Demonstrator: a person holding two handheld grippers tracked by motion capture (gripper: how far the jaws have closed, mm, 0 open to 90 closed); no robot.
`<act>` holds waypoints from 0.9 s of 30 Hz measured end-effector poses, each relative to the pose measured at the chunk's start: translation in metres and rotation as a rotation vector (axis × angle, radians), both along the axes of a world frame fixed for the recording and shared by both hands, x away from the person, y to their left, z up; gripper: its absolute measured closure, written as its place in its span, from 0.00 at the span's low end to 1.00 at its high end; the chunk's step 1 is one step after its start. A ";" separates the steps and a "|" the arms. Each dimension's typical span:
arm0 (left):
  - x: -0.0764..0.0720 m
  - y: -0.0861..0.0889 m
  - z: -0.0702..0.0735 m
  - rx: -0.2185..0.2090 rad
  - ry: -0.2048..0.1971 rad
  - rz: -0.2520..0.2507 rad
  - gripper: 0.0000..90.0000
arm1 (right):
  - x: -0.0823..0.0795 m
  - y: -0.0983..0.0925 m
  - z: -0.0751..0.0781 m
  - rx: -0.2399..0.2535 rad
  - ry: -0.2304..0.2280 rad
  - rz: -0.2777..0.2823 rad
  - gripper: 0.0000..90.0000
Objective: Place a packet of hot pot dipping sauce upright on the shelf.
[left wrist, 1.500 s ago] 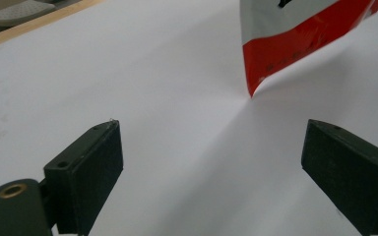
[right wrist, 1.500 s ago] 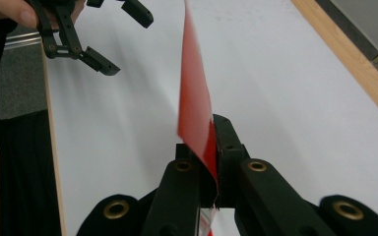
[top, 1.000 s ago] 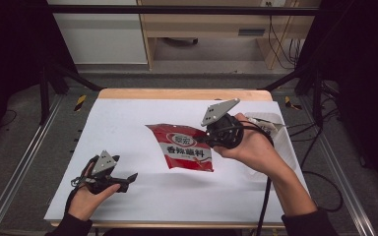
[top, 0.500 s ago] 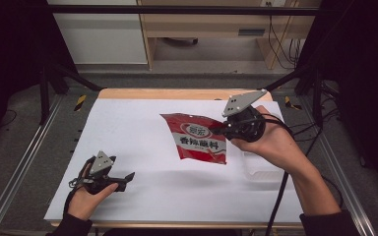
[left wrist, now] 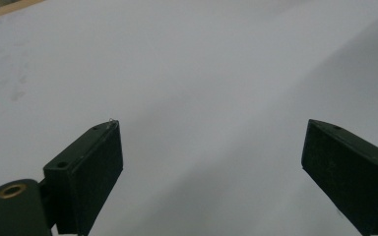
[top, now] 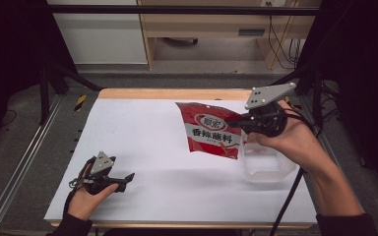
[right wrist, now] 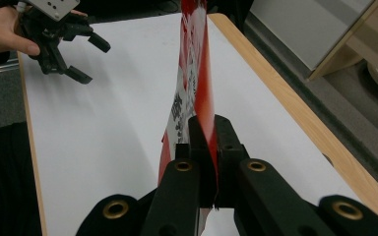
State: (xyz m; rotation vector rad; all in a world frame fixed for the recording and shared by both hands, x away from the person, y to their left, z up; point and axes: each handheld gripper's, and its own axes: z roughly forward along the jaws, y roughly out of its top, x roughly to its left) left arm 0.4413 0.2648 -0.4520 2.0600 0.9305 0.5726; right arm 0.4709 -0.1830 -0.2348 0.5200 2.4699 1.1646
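**poster1:** White sheet [top: 177, 162] covering a wood-edged table [top: 177, 93], dark room all around, some cabinets at the back. From the high view, the right gripper [top: 240, 124] is up over the right side of the table, and it's got a red snack bag [top: 211, 130] pinched by its right edge. Bag hangs in the air, tilted, printed face toward the camera. Just below and to the right of it sits a clear plastic tub [top: 268, 164] on the sheet. The left gripper [top: 127, 178] is way over at the near left corner, resting low in the person's hand, well apart from the bag.

**poster2:** Can you tell what the left one's jaws are doing?

**poster1:** Yep, left gripper view: the two black jaws stand wide apart with nothing between them, just bare white sheet [left wrist: 202, 73] ahead and a sliver of the wooden edge [left wrist: 5, 11] top left.

**poster2:** And the right gripper view?

**poster1:** Jaws squeezed tight together on the bag [right wrist: 193, 73]. You see it edge-on, a thin red and white strip rising straight up from between the pads. Beyond it is the sheet [right wrist: 113, 132], the wooden edge [right wrist: 285, 98] running along the right, and farther off at top left the other gripper [right wrist: 86, 58], jaws spread, held in a hand [right wrist: 2, 29].
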 end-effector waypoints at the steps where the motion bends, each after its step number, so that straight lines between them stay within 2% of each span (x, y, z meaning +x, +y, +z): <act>1: 0.000 0.000 0.000 0.000 0.000 0.001 0.10 | -0.001 -0.004 0.001 0.005 -0.003 -0.005 1.00; 14: 0.001 -0.001 -0.001 0.003 0.003 -0.005 0.10 | -0.011 -0.045 0.008 0.036 -0.020 -0.071 1.00; 27: 0.001 -0.001 -0.001 0.006 0.004 -0.005 0.10 | -0.021 -0.104 -0.005 0.069 -0.008 -0.194 1.00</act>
